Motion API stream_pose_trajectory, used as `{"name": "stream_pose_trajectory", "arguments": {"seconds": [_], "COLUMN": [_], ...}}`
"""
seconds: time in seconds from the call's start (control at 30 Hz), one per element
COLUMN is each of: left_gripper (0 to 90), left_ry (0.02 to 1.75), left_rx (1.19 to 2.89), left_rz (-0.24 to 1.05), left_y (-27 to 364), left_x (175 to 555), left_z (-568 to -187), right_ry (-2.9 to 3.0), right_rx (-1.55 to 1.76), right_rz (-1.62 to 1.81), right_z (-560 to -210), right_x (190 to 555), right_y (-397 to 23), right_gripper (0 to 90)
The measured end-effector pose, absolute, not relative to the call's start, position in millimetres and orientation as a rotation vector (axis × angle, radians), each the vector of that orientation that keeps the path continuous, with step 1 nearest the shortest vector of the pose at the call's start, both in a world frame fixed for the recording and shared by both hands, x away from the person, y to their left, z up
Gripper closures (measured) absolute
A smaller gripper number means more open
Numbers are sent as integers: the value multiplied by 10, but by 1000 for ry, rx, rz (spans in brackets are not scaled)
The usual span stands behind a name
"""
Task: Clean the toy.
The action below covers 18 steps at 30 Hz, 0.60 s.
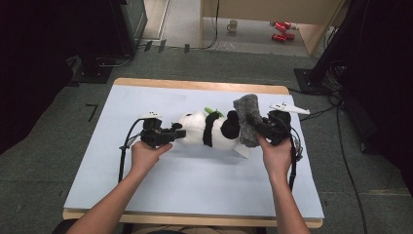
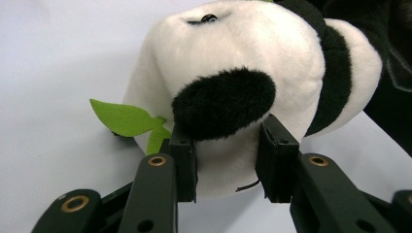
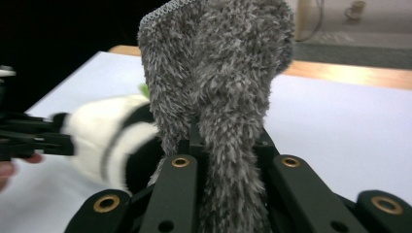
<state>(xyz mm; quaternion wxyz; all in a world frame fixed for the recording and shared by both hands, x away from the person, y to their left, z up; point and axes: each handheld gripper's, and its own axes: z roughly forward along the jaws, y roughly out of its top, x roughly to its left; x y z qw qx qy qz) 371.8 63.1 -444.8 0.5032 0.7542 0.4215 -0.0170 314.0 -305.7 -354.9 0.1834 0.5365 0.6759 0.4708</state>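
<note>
On a pale blue sheet (image 1: 146, 190) over a wooden table (image 1: 195, 85): soft black-and-white plush panda (image 1: 214, 130), lying on its side near the middle, head end toward the left gripper (image 1: 179, 132), rear end toward the right gripper (image 1: 257, 125).

Left gripper, in the person's left hand (image 1: 146, 155): jaws clamped on the panda's head, pads pressing into the white fur on either side just below a black patch (image 2: 223, 103). Green felt leaf (image 2: 127, 119) poking out from the toy just left of the jaws, lying flat on the sheet. Same leaf as a small green speck above the toy in the high view (image 1: 210, 111).

Right gripper, in the person's right hand (image 1: 275, 155): jaws clenched on a fuzzy grey sock (image 3: 218, 87). Sock rising upright out of the grip, knitted edge at top, lower end hanging down between the pads. In the high view, grey sock (image 1: 247, 119) standing just beside the panda's rear end, between toy and gripper body; touching or not, cannot tell.

Beyond the table, on the floor: white mug (image 1: 233, 26), red cans (image 1: 281, 30).
</note>
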Motion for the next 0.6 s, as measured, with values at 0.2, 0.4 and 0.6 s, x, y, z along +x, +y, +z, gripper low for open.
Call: {"name": "stream_pose_trajectory", "arguments": {"seconds": [0.2, 0.4, 0.6], "left_gripper": [638, 591, 462], "left_ry": [1014, 979, 905], "left_rx": [1824, 1820, 1814], "left_rz": [-35, -26, 19], "left_y": [628, 628, 654], "left_x": [3710, 3706, 3684], "left_z": [-4436, -4432, -4429], "right_ry": [2030, 2138, 2127], "right_rx": [1432, 1435, 1419], "right_rz": [1390, 1304, 1287], "right_z": [-3488, -3721, -3797], "right_x": [2997, 3016, 3071], "right_y": [-2737, -2586, -2610], "right_gripper": [791, 792, 791]}}
